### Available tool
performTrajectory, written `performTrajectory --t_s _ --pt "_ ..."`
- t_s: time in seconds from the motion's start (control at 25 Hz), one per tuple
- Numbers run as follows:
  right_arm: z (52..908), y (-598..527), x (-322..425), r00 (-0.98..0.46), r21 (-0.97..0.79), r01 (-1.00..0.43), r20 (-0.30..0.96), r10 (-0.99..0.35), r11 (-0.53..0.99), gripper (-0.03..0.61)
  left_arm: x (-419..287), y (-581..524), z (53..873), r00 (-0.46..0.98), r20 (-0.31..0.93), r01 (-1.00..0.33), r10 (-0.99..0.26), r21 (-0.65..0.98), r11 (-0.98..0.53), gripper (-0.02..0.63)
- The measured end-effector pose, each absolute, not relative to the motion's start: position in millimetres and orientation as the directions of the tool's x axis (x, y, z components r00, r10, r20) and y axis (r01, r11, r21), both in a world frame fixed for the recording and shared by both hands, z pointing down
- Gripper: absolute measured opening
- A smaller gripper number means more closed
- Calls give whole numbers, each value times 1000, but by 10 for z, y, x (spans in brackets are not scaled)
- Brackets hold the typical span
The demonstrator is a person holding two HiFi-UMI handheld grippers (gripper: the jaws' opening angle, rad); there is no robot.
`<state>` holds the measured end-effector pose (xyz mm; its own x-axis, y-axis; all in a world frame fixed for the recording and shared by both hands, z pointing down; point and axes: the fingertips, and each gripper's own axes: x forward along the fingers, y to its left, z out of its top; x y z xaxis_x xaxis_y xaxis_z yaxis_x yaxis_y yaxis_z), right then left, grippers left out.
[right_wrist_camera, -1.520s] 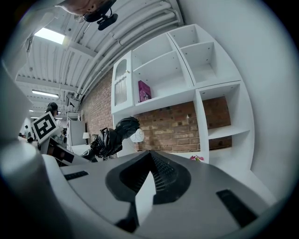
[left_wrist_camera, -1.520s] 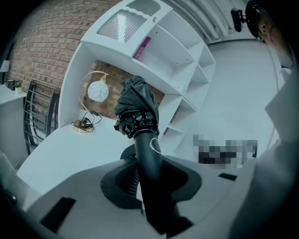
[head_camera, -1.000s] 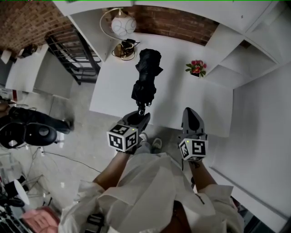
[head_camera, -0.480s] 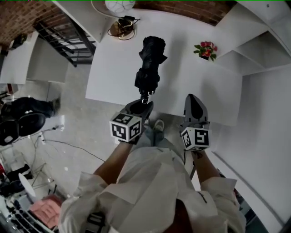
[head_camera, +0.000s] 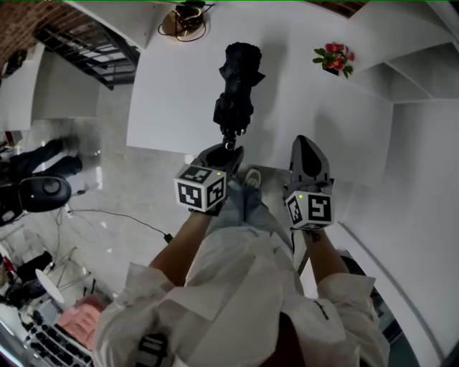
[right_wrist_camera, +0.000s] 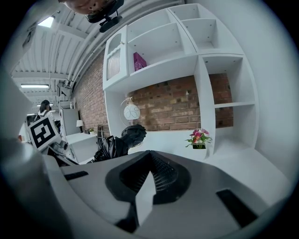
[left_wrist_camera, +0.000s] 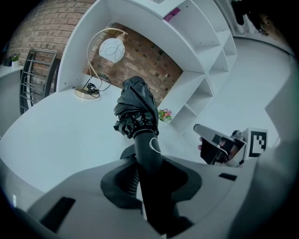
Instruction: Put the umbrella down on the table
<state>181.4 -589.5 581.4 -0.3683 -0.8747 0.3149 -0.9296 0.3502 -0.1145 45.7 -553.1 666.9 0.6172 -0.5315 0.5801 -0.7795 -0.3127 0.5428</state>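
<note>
A folded black umbrella (head_camera: pixel 235 89) is held out over the white table (head_camera: pixel 301 122), its canopy end pointing away from me. My left gripper (head_camera: pixel 224 150) is shut on the umbrella's handle (left_wrist_camera: pixel 150 170), which runs between the jaws in the left gripper view, with the bunched canopy (left_wrist_camera: pixel 136 112) beyond. Whether the umbrella touches the tabletop I cannot tell. My right gripper (head_camera: pixel 308 154) hovers at the table's near edge to the right, shut with nothing in it. In the right gripper view the umbrella (right_wrist_camera: pixel 119 140) shows at the left.
A small pot of pink flowers (head_camera: pixel 335 59) stands at the table's back right. A lamp's base with cables (head_camera: pixel 183 20) sits at the back left. White shelves (head_camera: pixel 423 64) rise on the right. A black rack (head_camera: pixel 86 50) and a person (head_camera: pixel 36 168) are on the left.
Both grippers have come closer to the table, and the umbrella now reaches farther over its top. The left gripper still grips the handle; the right stays shut.
</note>
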Motion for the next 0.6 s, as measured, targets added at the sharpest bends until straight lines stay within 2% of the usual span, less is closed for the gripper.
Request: performTrajectory --t_s 0.6 --pt "6347 -6010 1708 -383 -141 -924 362 -850 356 17 495 -5569 7359 601 641 -795 -477 540 -276 124"
